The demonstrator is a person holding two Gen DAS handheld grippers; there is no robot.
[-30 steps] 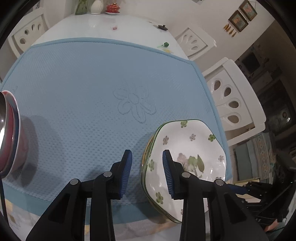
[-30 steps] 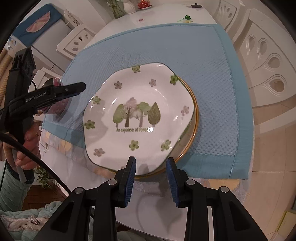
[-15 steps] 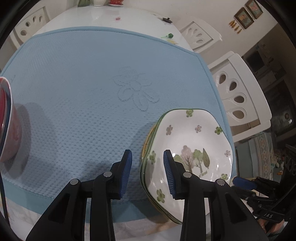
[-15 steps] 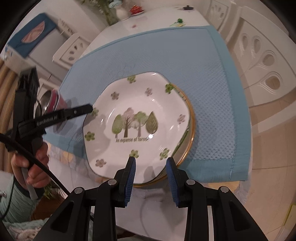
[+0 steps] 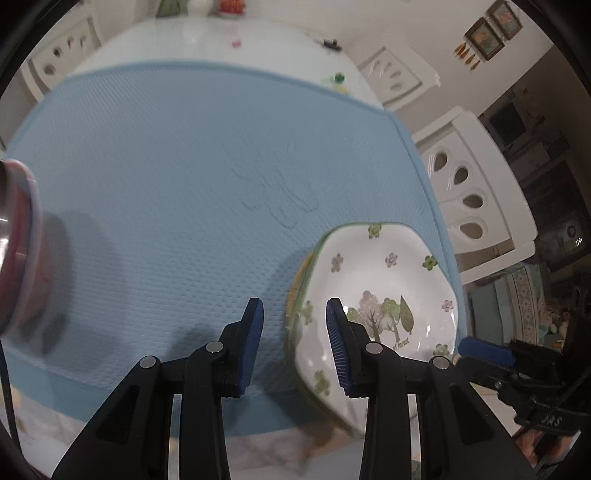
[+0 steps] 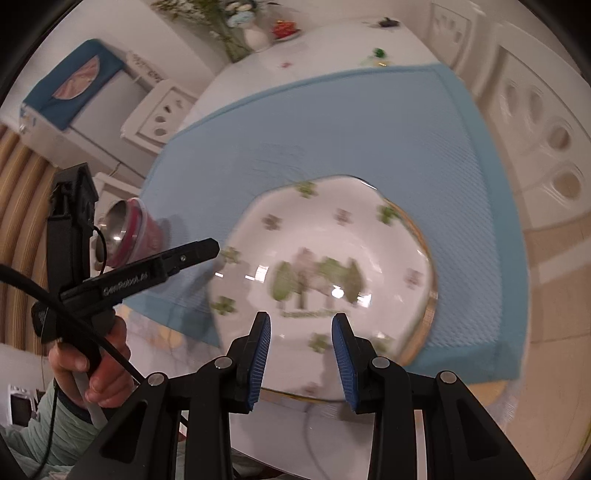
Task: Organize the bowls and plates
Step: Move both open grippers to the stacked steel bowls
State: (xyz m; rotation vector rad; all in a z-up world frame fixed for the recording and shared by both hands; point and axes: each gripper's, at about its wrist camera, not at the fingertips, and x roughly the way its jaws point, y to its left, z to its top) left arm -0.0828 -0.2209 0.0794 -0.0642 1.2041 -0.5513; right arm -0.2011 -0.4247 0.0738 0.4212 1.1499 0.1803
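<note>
A white plate with trees and flowers [image 5: 384,295] [image 6: 325,266] lies on top of a gold-rimmed plate [image 6: 428,306] at the near right corner of the blue mat [image 5: 184,192]. My left gripper [image 5: 293,343] is open, its jaws either side of the stack's left rim. My right gripper [image 6: 301,354] is open over the stack's near edge, holding nothing. A pink bowl with a steel inside [image 5: 14,240] [image 6: 129,229] sits at the mat's left edge.
White chairs [image 5: 476,199] stand around the white table [image 5: 221,44]. A vase and a small red dish [image 6: 284,27] stand at the far end. The mat's near edge [image 6: 461,354] lies close to the table edge.
Both grippers have moved closer to the plate stack. The right gripper now reaches over the stack's near rim. The pink bowl and plates have stayed in place.
</note>
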